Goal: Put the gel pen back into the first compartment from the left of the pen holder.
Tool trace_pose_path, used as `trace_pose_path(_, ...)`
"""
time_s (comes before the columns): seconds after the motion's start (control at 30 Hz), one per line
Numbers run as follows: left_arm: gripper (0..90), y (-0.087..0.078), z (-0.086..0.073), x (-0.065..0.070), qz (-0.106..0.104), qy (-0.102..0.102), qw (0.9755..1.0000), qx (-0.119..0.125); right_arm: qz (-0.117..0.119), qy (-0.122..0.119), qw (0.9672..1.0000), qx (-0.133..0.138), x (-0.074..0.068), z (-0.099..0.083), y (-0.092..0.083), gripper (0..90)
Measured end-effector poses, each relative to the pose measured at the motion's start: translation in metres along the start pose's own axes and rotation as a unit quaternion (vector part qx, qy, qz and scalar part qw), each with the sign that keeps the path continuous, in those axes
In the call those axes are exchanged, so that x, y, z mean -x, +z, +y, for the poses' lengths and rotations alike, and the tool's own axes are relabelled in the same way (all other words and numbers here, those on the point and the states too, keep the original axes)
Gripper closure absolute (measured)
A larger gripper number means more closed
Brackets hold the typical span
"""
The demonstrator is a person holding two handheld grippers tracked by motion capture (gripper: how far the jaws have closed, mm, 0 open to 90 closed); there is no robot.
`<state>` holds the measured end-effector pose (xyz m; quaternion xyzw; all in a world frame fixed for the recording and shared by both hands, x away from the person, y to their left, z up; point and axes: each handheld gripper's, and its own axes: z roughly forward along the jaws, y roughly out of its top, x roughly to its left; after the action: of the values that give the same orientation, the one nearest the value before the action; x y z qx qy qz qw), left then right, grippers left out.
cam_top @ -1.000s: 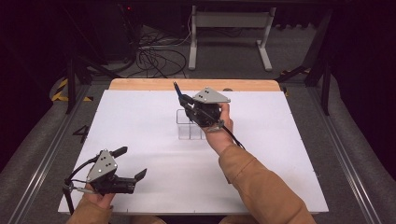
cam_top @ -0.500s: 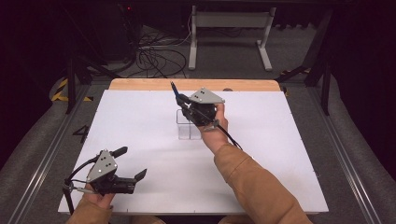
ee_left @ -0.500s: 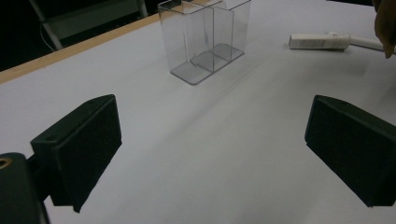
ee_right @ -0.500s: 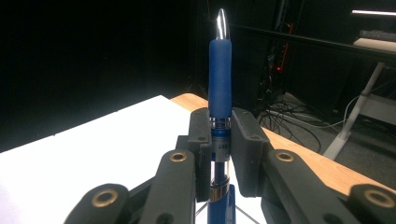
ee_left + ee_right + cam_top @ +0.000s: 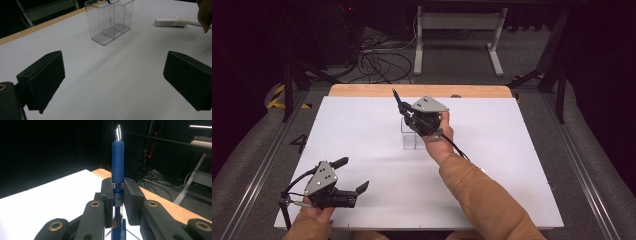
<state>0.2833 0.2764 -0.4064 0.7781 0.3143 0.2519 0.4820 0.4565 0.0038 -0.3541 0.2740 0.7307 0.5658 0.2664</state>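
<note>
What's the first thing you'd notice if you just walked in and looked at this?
The blue pen, pinched upright in the right tongs, above the middle of the white table. Just beneath them stands a clear plastic holder with compartments. The left tongs wait wide open and empty at the table's near left corner.

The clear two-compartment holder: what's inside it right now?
In the left gripper view, the clear holder looks empty apart from a blue pen tip at its top rim. The right gripper clamps that pen above it and hides the compartments in the high view.
</note>
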Motion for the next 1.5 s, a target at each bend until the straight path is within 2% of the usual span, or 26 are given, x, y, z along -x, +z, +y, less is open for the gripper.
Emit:
trace_pose_path(0.13, 4.6, -0.001, 0.0, 0.0, 0.0, -0.002, 1.0, 0.001, 0.0, -0.004, 1.0, -0.005, -0.002, -0.001, 0.001, 77.7)
trace_pose_path(0.23, 4.6, -0.001, 0.0, 0.0, 0.0, -0.001, 1.0, 0.002, -0.002, -0.005, 1.0, -0.002, -0.002, -0.001, 0.001, 61.5)
trace_pose_path(0.47, 4.6, 0.0, 0.0, 0.0, 0.0, -0.001, 1.0, 0.001, -0.004, -0.008, 0.9999, 0.005, -0.001, 0.006, -0.01, 44.0)
trace_pose_path(0.5, 4.6, 0.0, 0.0, 0.0, 0.0, -0.001, 1.0, 0.001, -0.006, -0.01, 0.9999, 0.006, 0.0, 0.007, -0.012, 39.2)
trace_pose_path(0.53, 4.6, 0.0, 0.0, 0.0, 0.0, -0.002, 1.0, 0.002, -0.011, -0.013, 0.9999, 0.003, 0.0, 0.007, -0.014, 33.3)
trace_pose_path(0.6, 4.6, 0.0, 0.0, 0.0, -0.001, -0.003, 1.0, 0.002, -0.022, -0.016, 0.9996, -0.011, 0.002, 0.009, -0.019, 28.7)
trace_pose_path(0.67, 4.6, 0.0, 0.0, -0.001, 0.001, -0.001, 1.0, 0.002, -0.019, -0.003, 0.9996, -0.018, 0.005, 0.01, -0.023, 23.4)
trace_pose_path(0.97, 4.6, 0.001, 0.0, 0.0, -0.001, -0.001, 1.0, 0.0, -0.013, -0.009, 0.9998, -0.013, 0.013, 0.018, -0.047, 18.2)
trace_pose_path(1.07, 4.6, 0.001, 0.0, 0.0, -0.001, -0.001, 1.0, 0.0, -0.006, -0.008, 0.9998, -0.017, 0.014, 0.018, -0.052, 14.9)
trace_pose_path(1.23, 4.6, 0.001, 0.001, 0.0, -0.001, -0.001, 1.0, 0.0, 0.01, -0.007, 0.9999, -0.009, 0.015, 0.019, -0.061, 10.0)
trace_pose_path(1.37, 4.6, 0.001, 0.001, 0.001, 0.0, -0.001, 1.0, 0.0, 0.021, -0.001, 0.9997, -0.014, 0.017, 0.019, -0.066, 5.8)
trace_pose_path(1.5, 4.6, 0.001, 0.0, 0.0, 0.002, -0.001, 1.0, 0.001, 0.02, -0.018, 0.9991, -0.032, 0.017, 0.019, -0.072, 3.9)
